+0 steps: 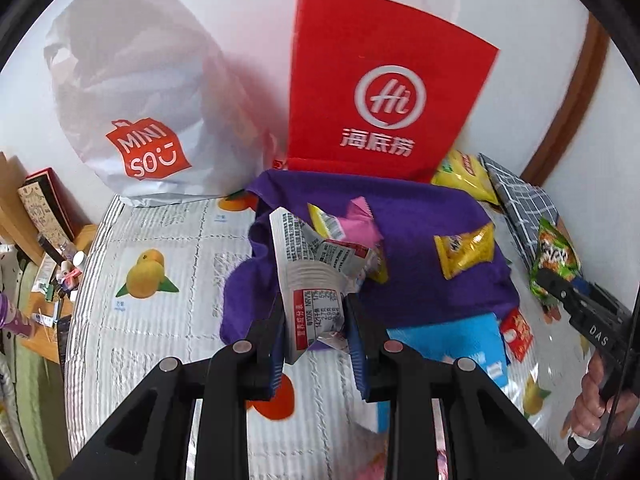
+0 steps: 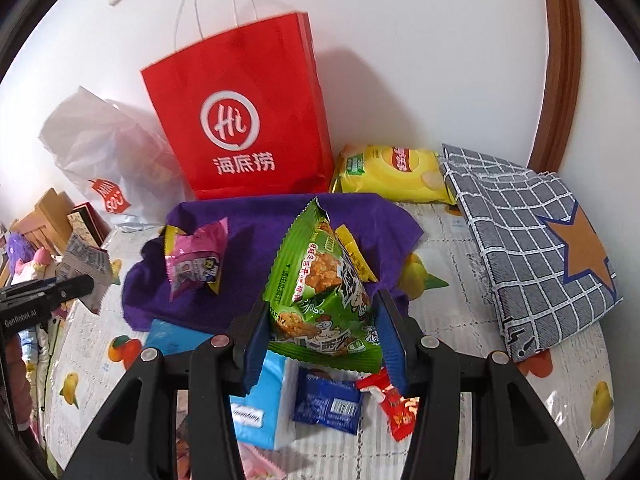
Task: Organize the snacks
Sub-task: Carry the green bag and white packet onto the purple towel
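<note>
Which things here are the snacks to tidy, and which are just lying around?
For the job: white packet in the left tool, green packet in the right tool, pink packet, yellow chips.
Lying about: red bag, checked bag, purple cloth.

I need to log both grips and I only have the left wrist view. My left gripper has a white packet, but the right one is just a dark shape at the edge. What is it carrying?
Observer: The right gripper is shut on a green snack bag, held between its blue pads.
Operator: Anything under it that I can't see?
Observer: Yes, a dark blue packet lies on the fruit-print cover just below the bag, beside a red wrapper.
Operator: What is that grey checked thing on my right edge?
Observer: A grey checked bag lying flat, with an orange star on it that your view cuts off.
</note>
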### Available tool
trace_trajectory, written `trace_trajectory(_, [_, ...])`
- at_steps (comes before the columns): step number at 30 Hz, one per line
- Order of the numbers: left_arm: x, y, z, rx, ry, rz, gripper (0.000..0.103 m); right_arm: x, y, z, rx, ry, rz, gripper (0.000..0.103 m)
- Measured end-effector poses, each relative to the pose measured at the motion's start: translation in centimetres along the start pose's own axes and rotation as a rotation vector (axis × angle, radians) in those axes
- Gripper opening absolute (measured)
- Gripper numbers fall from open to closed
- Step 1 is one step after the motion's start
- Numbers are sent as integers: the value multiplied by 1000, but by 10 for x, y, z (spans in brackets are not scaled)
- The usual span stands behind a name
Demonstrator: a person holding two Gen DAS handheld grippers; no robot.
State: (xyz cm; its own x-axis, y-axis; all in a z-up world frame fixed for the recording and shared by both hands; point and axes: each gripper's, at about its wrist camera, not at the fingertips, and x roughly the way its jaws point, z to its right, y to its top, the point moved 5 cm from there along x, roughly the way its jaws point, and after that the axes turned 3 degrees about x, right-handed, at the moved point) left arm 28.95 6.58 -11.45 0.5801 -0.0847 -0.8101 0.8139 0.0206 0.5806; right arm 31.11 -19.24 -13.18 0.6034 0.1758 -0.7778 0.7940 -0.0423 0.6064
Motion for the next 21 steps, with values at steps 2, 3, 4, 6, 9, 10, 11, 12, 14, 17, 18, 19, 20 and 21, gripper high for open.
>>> trace_trajectory(2, [7,4,-4,-4,3,-6,26,7,1,1,1,-6,-8,49])
trace_trajectory(3, [12,6,-6,-2,8,-8,26,12,2,2,3,-8,-13,49])
trace_trajectory(4, [16,7,-8,-1,10,-12,26,16,2,2,5,-9,-17,49])
trace_trajectory(6, [24,10,-11,-6,7,-20,26,25,4,2,4,-11,-26,49])
trace_trajectory(9, [39,14,-15,-14,8,-35,26,40,4,3,-4,-13,-43,49])
trace_trajectory(10, [45,15,-17,-20,8,-40,26,46,3,4,-6,-14,-54,49])
trace_trajectory(11, [49,15,-18,-25,7,-47,26,53,2,6,-6,-20,-70,49])
trace_trajectory(12, [54,15,-18,-27,5,-54,26,58,1,7,-5,-22,-80,49])
trace_trajectory(14, [64,15,-20,-33,4,-66,26,68,-2,9,-2,-21,-101,49])
trace_trajectory(17, [78,14,-19,-34,5,-88,26,80,-7,11,-4,-25,-121,49])
trace_trajectory(18, [82,14,-18,-34,3,-95,26,84,-9,12,-5,-26,-128,49])
trace_trajectory(19, [86,14,-18,-34,0,-100,26,87,-9,12,-4,-27,-132,49])
trace_trajectory(20, [90,14,-16,-33,-4,-103,26,90,-10,13,-5,-29,-135,49])
trace_trajectory(21, [93,15,-15,-33,-5,-104,26,93,-9,14,-7,-32,-136,49])
